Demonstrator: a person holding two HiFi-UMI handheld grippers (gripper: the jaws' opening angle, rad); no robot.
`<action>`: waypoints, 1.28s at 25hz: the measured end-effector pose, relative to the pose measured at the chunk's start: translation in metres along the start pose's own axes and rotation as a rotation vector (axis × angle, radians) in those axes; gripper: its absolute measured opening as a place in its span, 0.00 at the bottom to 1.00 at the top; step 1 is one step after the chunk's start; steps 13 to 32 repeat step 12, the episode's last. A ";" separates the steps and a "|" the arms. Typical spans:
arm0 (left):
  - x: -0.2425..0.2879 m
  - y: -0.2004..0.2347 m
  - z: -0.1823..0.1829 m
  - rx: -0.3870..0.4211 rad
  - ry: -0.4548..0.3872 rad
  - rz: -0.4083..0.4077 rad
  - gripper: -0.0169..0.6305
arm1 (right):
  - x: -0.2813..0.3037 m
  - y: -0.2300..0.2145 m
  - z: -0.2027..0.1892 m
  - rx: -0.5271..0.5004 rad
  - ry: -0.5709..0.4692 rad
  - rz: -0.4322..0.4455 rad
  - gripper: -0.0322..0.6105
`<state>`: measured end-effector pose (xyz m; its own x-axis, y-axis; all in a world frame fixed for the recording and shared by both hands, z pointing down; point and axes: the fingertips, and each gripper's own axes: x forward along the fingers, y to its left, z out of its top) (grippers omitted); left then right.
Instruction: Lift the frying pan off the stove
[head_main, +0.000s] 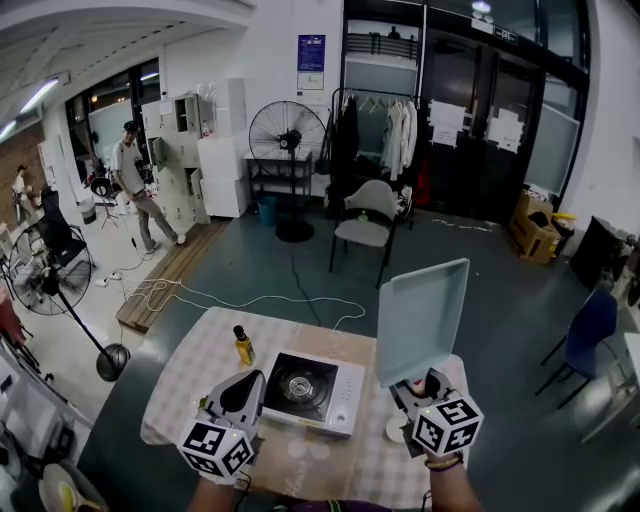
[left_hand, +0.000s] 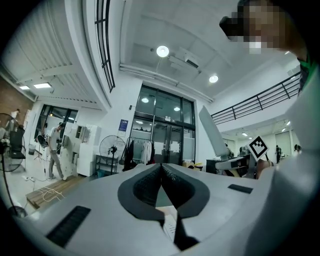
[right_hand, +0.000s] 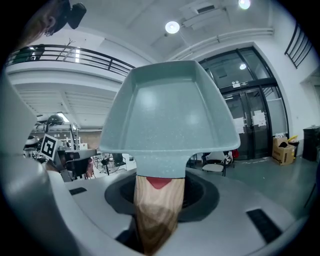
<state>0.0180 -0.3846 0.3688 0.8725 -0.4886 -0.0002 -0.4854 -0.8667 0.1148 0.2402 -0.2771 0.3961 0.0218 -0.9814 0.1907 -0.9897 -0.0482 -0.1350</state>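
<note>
One risk: the pale-green square frying pan (head_main: 421, 318), upright at frame right, could pivot; the right gripper (head_main: 426, 388) pinches only its wooden handle (right_hand: 156, 215).

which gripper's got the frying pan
The right gripper: its fingers clamp the frying pan by its wooden handle, off the stove. The left gripper is shut, empty.

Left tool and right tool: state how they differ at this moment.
1. The right tool is clamped on the frying pan's wooden handle. The left tool grips nothing, and its jaws are closed together.
2. The left tool is beside the stove's left edge. The right tool is off the stove's right side and holds the pan tilted up, clear of the stove.
Shared: both point forward over the table.
</note>
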 end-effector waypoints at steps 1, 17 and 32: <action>-0.001 0.001 0.000 -0.001 -0.002 0.003 0.06 | 0.001 0.001 0.000 -0.001 -0.002 0.002 0.31; -0.010 0.007 0.001 0.002 -0.009 0.027 0.06 | 0.005 0.012 0.000 0.001 -0.015 0.007 0.31; -0.010 0.007 0.001 0.002 -0.009 0.027 0.06 | 0.005 0.012 0.000 0.001 -0.015 0.007 0.31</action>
